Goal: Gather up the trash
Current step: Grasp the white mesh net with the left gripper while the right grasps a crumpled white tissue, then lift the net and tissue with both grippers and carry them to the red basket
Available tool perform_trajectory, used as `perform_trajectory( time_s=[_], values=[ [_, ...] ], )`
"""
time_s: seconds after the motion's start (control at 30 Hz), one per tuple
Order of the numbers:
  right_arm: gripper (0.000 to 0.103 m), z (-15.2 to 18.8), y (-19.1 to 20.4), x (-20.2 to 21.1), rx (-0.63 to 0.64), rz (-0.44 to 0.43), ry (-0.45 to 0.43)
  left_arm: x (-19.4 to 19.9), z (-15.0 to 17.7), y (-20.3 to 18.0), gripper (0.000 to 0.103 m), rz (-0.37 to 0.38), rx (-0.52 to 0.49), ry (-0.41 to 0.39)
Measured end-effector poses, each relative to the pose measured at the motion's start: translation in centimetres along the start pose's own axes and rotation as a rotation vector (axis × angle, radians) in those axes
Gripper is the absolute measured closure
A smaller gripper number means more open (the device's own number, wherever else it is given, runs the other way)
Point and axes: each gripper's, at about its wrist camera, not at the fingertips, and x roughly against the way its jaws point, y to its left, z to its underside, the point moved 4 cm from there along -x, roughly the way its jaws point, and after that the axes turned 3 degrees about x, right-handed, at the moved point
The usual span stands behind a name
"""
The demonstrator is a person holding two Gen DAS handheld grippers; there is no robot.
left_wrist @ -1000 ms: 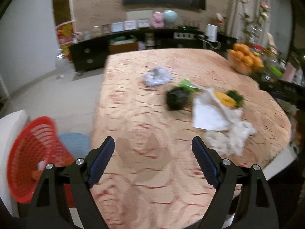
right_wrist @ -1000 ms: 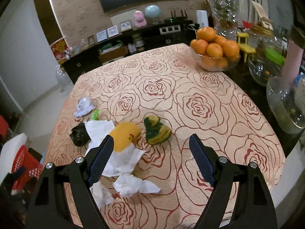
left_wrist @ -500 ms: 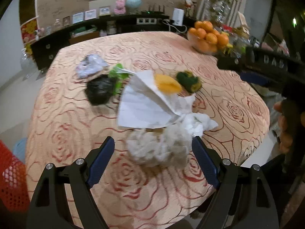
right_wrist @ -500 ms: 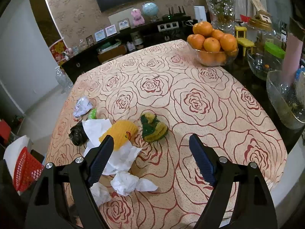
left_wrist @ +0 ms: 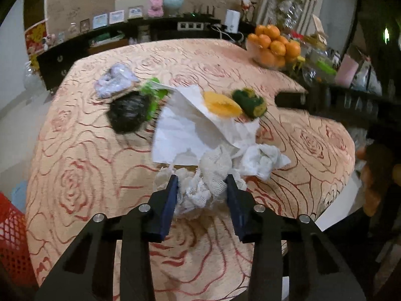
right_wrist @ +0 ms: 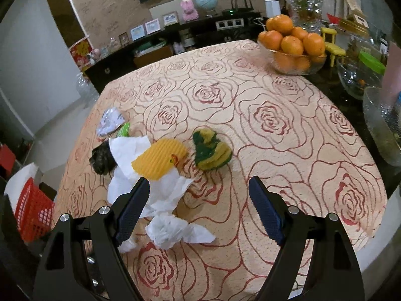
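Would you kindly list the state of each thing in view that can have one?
left gripper: fingers closing around the gauze wad
gauze wad: crumpled, between the left fingers, on the table
right gripper: open, empty, above the table
white paper sheet: creased, partly unfolded
tissue: crumpled
black bag: scrunched
glass bowl: piled with oranges
red basket: beside the table

On the table (right_wrist: 288,150) I see the trash clustered toward the left. The gauze wad (left_wrist: 203,190) lies nearest me, with a crumpled tissue (left_wrist: 260,160) just to its right. Behind them spreads a paper sheet (left_wrist: 180,130), a ridged scrap (left_wrist: 220,104) resting on its far part. A sponge (left_wrist: 249,102) sits right of that scrap. The fruit bowl (right_wrist: 293,57) stands at the far right edge. A basket (right_wrist: 32,213) stands on the floor, left of the table.
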Motion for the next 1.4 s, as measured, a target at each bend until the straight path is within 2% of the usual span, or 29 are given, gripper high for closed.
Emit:
perform_trajectory(
  time_s=[0.37,0.53,0.7,0.97,1.17,1.4],
  values=[
    [0.024,4.3,4.3,-2.3,0.181,-0.020,0.042,5.8,-1.4,5.6,0.066,-0.142,0.093,-0.137],
    [0.026,5.1,4.8,-3.4,0.220,0.025,0.063,7.3,-1.4,7.5,0.066,-0.174,0.121,-0.157],
    [0.043,5.2,4.4,-3.9,0.220,0.028,0.089,7.8,-1.3,8.7,0.066,-0.185,0.148,-0.162],
    [0.059,5.3,5.0,-3.7,0.229,0.010,0.090,8.2,-1.3,9.6,0.066,-0.201,0.169,-0.168],
    [0.060,4.6,6.4,-2.2,0.247,-0.045,0.039,8.6,-1.4,9.8,0.066,-0.213,0.175,-0.178],
    [0.060,3.0,8.4,0.4,0.255,-0.104,-0.060,9.5,-1.6,10.4,0.066,-0.235,0.186,-0.204]
  ],
)
